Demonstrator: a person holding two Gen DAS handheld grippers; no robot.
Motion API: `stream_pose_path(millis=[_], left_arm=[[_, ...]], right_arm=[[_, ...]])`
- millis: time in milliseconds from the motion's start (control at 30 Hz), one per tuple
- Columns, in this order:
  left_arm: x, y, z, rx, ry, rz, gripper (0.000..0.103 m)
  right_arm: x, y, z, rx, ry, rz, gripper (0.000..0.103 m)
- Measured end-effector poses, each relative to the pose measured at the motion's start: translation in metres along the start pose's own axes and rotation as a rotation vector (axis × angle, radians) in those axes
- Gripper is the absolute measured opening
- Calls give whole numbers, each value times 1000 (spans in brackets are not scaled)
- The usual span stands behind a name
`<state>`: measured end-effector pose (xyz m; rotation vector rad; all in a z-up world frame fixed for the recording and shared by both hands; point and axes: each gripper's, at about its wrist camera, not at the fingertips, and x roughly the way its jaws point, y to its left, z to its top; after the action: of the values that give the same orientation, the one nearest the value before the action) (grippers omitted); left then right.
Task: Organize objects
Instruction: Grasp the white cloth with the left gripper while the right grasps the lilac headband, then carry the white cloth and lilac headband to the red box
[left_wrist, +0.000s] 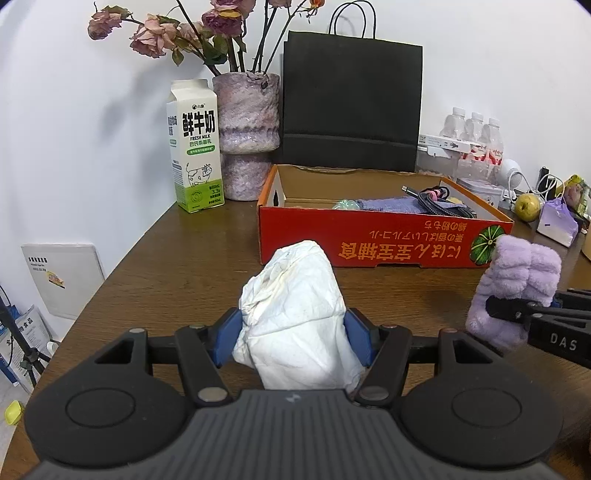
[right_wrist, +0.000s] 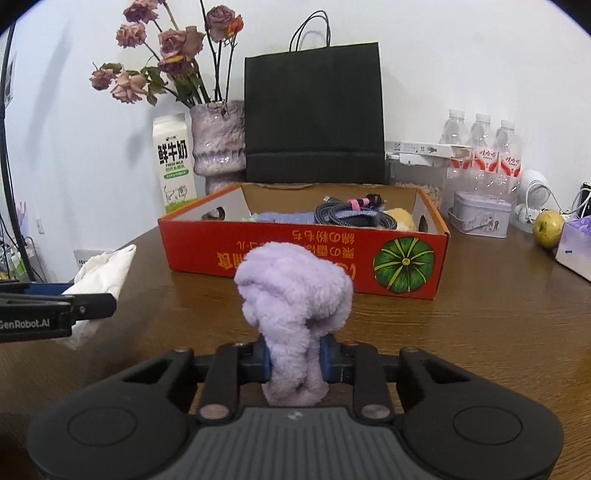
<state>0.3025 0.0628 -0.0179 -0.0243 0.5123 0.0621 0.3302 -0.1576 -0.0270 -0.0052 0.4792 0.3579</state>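
My left gripper (left_wrist: 293, 338) is shut on a crumpled white cloth (left_wrist: 295, 310), whose bulk rises above the blue pads over the brown table (left_wrist: 177, 273). My right gripper (right_wrist: 294, 360) is shut on a fluffy lilac cloth (right_wrist: 293, 291), pinched at its narrow lower part. In the left wrist view the lilac cloth (left_wrist: 515, 284) shows at the right edge. The white cloth (right_wrist: 101, 277) appears at the left of the right wrist view. Ahead of both stands an open red cardboard box (left_wrist: 384, 240) holding a purple towel (left_wrist: 391, 205), a coiled black cable (right_wrist: 347, 214) and a yellowish item (right_wrist: 400, 218).
Behind the box stand a black paper bag (left_wrist: 351, 107), a vase of dried roses (left_wrist: 247, 140) and a milk carton (left_wrist: 195, 147). At the right are water bottles (right_wrist: 480, 147), a tin (right_wrist: 480, 218), a green apple (right_wrist: 548, 227) and a purple tissue box (left_wrist: 556, 221).
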Motion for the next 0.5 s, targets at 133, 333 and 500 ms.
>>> stream_pose_path(millis=[133, 333, 500], left_arm=[[-2, 1, 0, -6, -9, 4, 63], [-6, 0, -1, 1, -23, 16, 63], [-11, -2, 0, 1, -42, 32, 63]], right_arm=[[-10, 2, -2, -23, -41, -10, 21], [-23, 2, -4, -47, -94, -26, 21], [-29, 3, -4, -55, -121, -28, 21]])
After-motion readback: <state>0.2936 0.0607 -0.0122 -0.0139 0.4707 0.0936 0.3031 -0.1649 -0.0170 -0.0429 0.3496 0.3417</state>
